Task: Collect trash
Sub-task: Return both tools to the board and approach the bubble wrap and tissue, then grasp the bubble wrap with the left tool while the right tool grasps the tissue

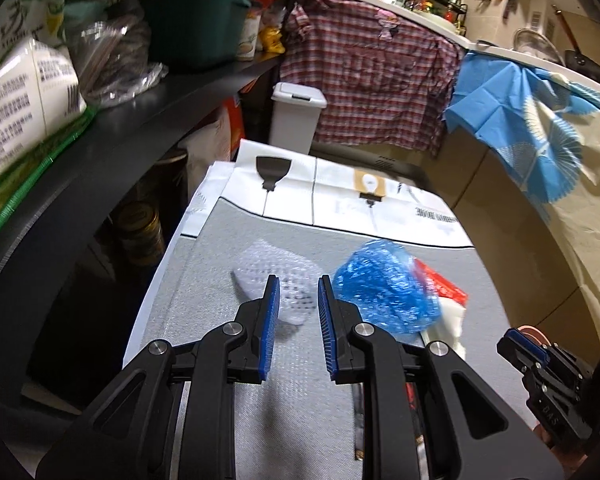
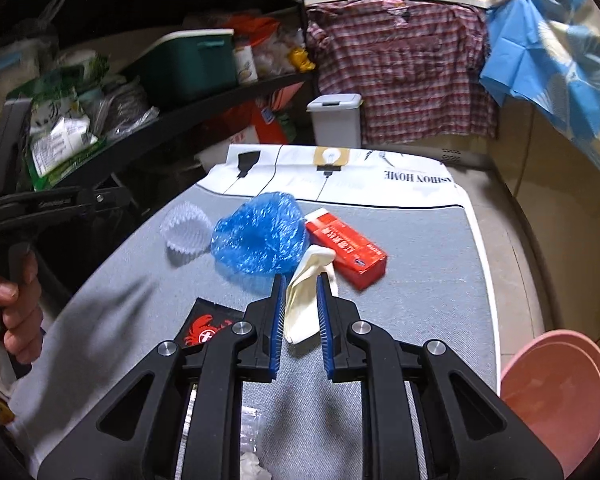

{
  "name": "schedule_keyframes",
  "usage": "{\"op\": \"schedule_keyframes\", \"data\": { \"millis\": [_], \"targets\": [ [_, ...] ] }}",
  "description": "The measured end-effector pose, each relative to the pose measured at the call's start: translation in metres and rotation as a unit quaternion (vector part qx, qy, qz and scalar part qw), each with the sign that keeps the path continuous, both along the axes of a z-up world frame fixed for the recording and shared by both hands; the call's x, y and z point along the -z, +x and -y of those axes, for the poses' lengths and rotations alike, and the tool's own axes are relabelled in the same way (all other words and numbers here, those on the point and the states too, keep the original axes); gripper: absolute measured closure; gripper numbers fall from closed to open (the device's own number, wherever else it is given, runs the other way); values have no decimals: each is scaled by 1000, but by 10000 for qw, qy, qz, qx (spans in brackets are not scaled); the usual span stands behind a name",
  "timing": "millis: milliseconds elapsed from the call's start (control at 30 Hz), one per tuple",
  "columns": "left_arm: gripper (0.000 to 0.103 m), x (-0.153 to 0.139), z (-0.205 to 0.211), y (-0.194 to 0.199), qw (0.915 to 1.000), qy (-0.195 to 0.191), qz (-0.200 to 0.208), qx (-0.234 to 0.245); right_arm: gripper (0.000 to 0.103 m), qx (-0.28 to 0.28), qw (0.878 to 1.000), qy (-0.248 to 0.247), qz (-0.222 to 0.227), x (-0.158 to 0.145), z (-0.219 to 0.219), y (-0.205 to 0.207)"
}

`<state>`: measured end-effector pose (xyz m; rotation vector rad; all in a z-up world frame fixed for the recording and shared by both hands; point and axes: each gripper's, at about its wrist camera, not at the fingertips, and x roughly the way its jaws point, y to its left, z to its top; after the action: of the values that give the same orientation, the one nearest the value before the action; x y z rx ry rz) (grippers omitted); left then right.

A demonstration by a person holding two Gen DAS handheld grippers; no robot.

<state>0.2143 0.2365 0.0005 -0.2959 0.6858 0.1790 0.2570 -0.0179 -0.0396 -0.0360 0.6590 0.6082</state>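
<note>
Trash lay scattered on grey mat (image 1: 228, 360), taken here as the landmark. Left wrist view: white foam net (image 1: 278, 280) on mat's middle, seen partly behind left gripper (image 1: 298, 300), jaws parted moderately, nothing between pads, hovering above mat. Blue crumpled plastic bag (image 1: 384, 286) just beside net, toward mat's right half. Red box (image 1: 444, 284) poking out behind bag, touching it. White glove (image 1: 450, 320) below box, partly hidden by bag. Right gripper seen only as black body at frame's lower right edge, off mat's right side; opening not readable from that angle. White bin (image 1: 296, 116) stood beyond mat's far end, well apart, plaid shirt (image 1: 372, 80) hanging behind.

Right wrist view: right gripper (image 2: 300, 312) low over mat's near-middle, jaws narrowed around white glove (image 2: 306, 296), pads flanking it closely on both sides; contact with pads looked likely but not certain. Glove's upper end touched red box (image 2: 346, 250), box lying slantwise on mat. Blue crumpled plastic bag (image 2: 260, 234) just beside box toward mat's left, foam net (image 2: 186, 230) beyond bag near mat's left edge. Black packet with red crab print (image 2: 208, 326) on mat's near left, partly under gripper body. Clear wrapper (image 2: 250, 424) on mat's near edge beneath gripper. Pink basin (image 2: 556, 396) off mat's right near corner. White bin (image 2: 334, 118) past mat's far end.
</note>
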Motion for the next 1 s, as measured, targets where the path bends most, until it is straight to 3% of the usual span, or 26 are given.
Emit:
{"op": "schedule_keyframes", "data": {
  "millis": [167, 233, 300, 400, 600, 767, 833, 1000],
  "targets": [
    [84, 15, -5, 12, 9999, -56, -94, -41, 82, -177, 9997, -137, -90, 11, -10, 5],
    [79, 21, -7, 17, 9998, -96, -147, -76, 80, -207, 9995, -165, -147, 14, -13, 9],
    [64, 27, -12, 22, 9996, -161, -183, -168, 77, -201, 9994, -197, -191, 18, -15, 14],
    [53, 37, -23, 27, 9983, -337, -240, -400, 76, -206, 9991, -230, -285, 23, -19, 19],
    [53, 56, -39, 37, 9940, -854, -390, -560, 76, -251, 9980, -364, -445, 34, -29, 25],
    [56, 67, -35, 45, 9926, -989, -518, -470, 77, -253, 9969, -524, -537, 41, -34, 28],
    [66, 70, -31, 47, 9928, -964, -598, -393, 78, -236, 9968, -521, -560, 42, -32, 28],
    [84, 71, -24, 47, 9936, -859, -677, -269, 91, -230, 9968, -510, -574, 42, -29, 29]
  ]
}}
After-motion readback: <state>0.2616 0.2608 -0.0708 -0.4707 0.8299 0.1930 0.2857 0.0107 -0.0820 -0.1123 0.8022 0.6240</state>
